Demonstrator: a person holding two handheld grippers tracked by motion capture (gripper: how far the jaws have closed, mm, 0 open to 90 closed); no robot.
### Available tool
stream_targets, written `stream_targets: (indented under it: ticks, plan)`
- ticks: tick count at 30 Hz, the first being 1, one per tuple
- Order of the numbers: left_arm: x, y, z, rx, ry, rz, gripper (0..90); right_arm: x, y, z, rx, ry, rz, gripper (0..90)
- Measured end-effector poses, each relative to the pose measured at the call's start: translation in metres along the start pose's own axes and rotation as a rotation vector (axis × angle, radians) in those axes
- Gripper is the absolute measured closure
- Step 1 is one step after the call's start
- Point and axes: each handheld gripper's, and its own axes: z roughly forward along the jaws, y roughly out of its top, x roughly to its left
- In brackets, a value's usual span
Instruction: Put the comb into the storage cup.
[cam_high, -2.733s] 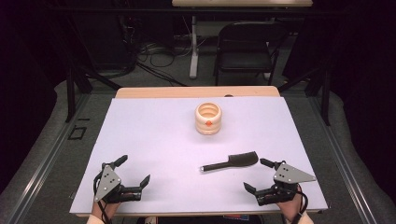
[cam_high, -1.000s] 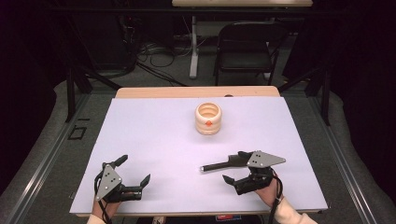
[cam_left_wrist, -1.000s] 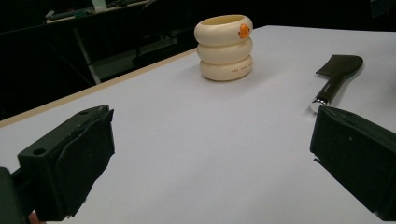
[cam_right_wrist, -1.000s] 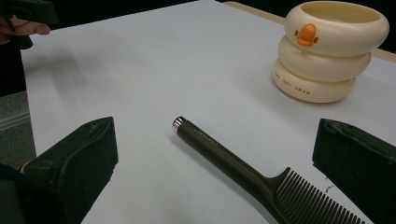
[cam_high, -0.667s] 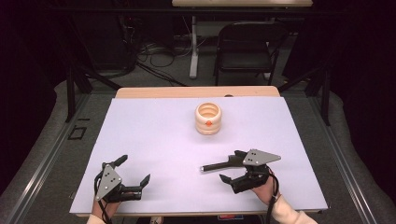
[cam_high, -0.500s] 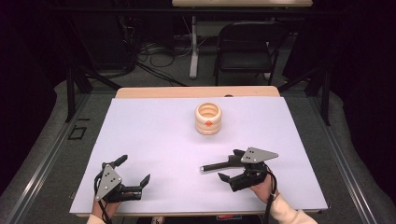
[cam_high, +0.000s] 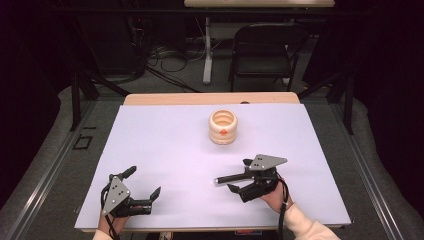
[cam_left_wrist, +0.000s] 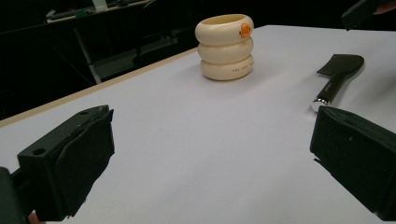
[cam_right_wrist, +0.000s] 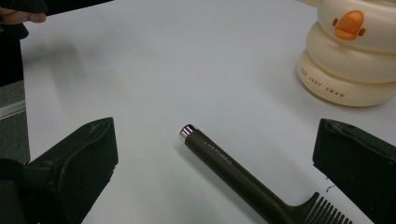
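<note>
A dark comb (cam_high: 227, 178) with a long metal-tipped handle (cam_right_wrist: 224, 163) lies flat on the white table (cam_high: 165, 150), right of centre. My right gripper (cam_high: 239, 175) is open just above it, one jaw on each side of the handle and not touching it. Farther back stands a cream ringed holder (cam_high: 223, 127) with an orange mark, also in the right gripper view (cam_right_wrist: 355, 51) and the left gripper view (cam_left_wrist: 225, 46). My left gripper (cam_high: 144, 181) rests open near the front left edge, with nothing between its jaws (cam_left_wrist: 210, 158). The comb (cam_left_wrist: 337, 79) lies well away from it.
The table's wooden back edge (cam_high: 210, 98) runs behind the holder. Beyond it stand a dark folding chair (cam_high: 265, 50) and a floor with cables. Bare white surface lies between the two grippers and left of the holder.
My right gripper has moved from the front right corner leftwards and forwards until its open jaws straddle the comb's handle. The left gripper, comb and holder have stayed put.
</note>
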Motion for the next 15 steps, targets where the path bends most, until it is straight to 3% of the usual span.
stream_targets:
  ticks: [15]
  plan:
    - [0.0,0.0,0.0,0.003,0.001,0.0,0.0,-0.003,0.007,0.014,0.019,0.021,0.01,0.0]
